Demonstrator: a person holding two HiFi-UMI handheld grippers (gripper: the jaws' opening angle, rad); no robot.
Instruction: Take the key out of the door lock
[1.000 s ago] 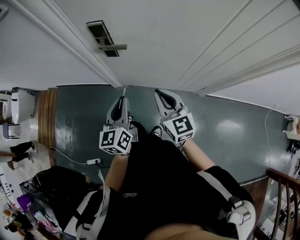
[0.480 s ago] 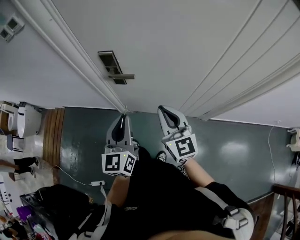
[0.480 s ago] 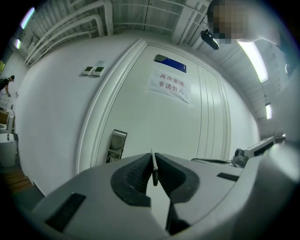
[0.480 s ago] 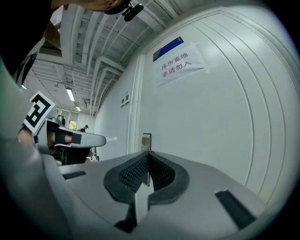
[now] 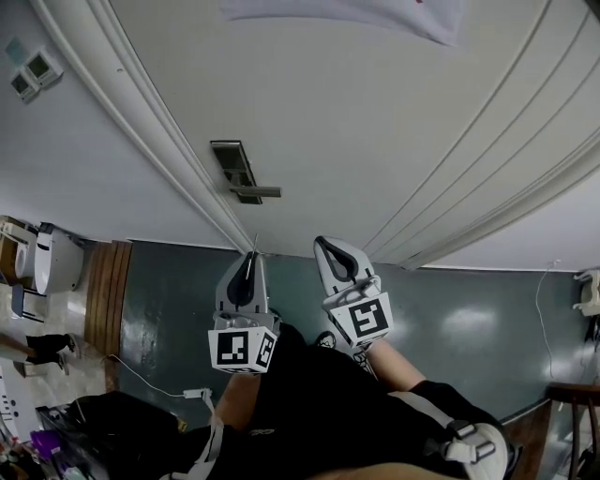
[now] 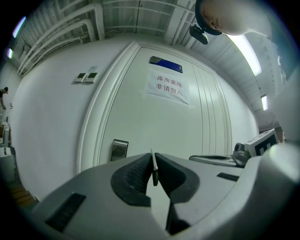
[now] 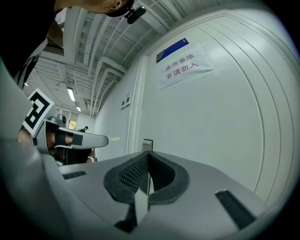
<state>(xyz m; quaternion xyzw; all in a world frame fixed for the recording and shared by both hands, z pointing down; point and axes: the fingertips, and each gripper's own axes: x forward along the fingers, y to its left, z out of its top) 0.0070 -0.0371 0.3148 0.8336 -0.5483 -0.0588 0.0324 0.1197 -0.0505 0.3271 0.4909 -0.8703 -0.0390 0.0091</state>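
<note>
The white door (image 5: pixel 375 122) carries a metal lock plate (image 5: pixel 232 165) with a lever handle (image 5: pixel 260 192). My left gripper (image 5: pixel 249 265) is shut on a thin metal key (image 5: pixel 254 246), whose blade pokes out past the jaw tips below the lock and apart from it. In the left gripper view the key (image 6: pixel 153 168) stands edge-on between the pads, with the lock plate (image 6: pixel 119 150) beyond it. My right gripper (image 5: pixel 329 249) hangs beside the left one, shut with nothing in it. The right gripper view shows the closed jaws (image 7: pixel 147 161) and the lock plate (image 7: pixel 147 144) behind them.
A paper sign (image 5: pixel 347 14) is stuck high on the door. Wall switches (image 5: pixel 33 73) sit left of the door frame (image 5: pixel 141 141). Below lies a dark green floor (image 5: pixel 469 319) with a white power strip (image 5: pixel 197 394) and cable.
The head view has tilted up, so the lock plate sits lower in the picture and the paper sign has come into view. Both grippers keep their places and stay shut.
</note>
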